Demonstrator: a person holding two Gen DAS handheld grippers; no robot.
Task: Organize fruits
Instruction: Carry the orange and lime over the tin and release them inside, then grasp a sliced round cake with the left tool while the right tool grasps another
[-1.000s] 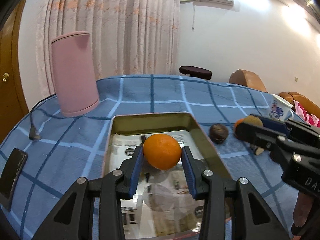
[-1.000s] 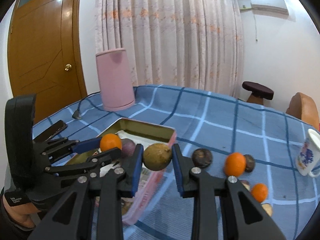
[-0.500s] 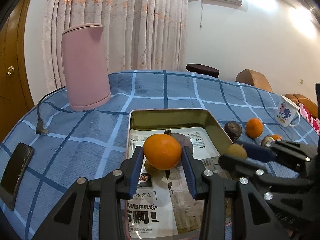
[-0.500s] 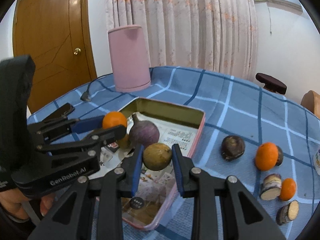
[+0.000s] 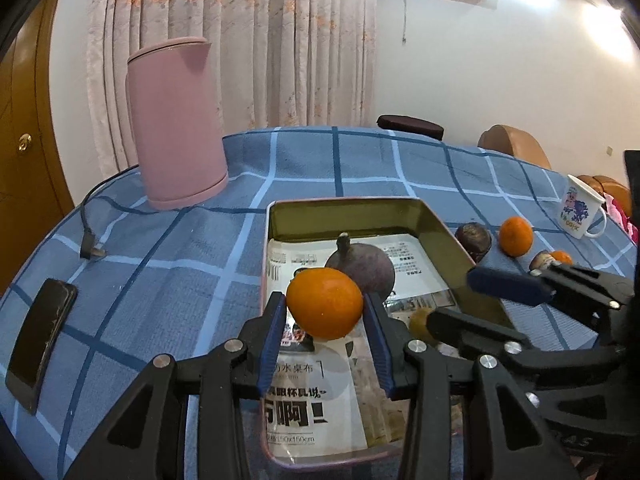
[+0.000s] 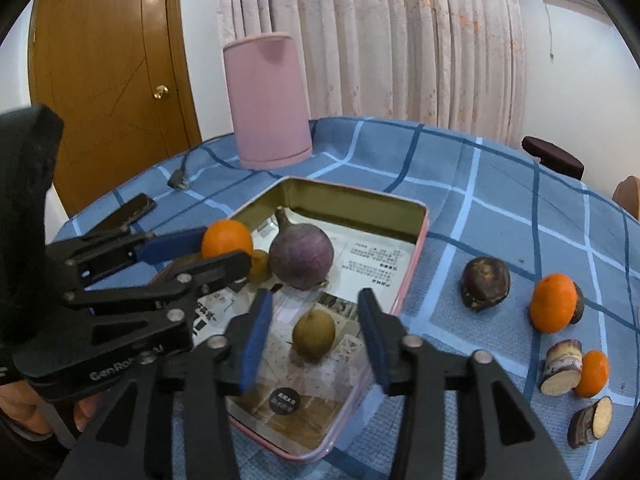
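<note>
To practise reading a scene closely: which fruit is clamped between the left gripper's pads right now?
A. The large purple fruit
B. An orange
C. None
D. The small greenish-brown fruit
B: the left gripper has both blue pads pressed on the orange, above the tray.

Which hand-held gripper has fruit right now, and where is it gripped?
Left hand-held gripper clamps the orange by its sides. Right hand-held gripper holds nothing.

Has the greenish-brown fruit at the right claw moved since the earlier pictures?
Yes. The greenish-brown fruit came from beyond the tin tray's pink rim to rest inside it; the right claw has just been opening and no longer grips it.
</note>
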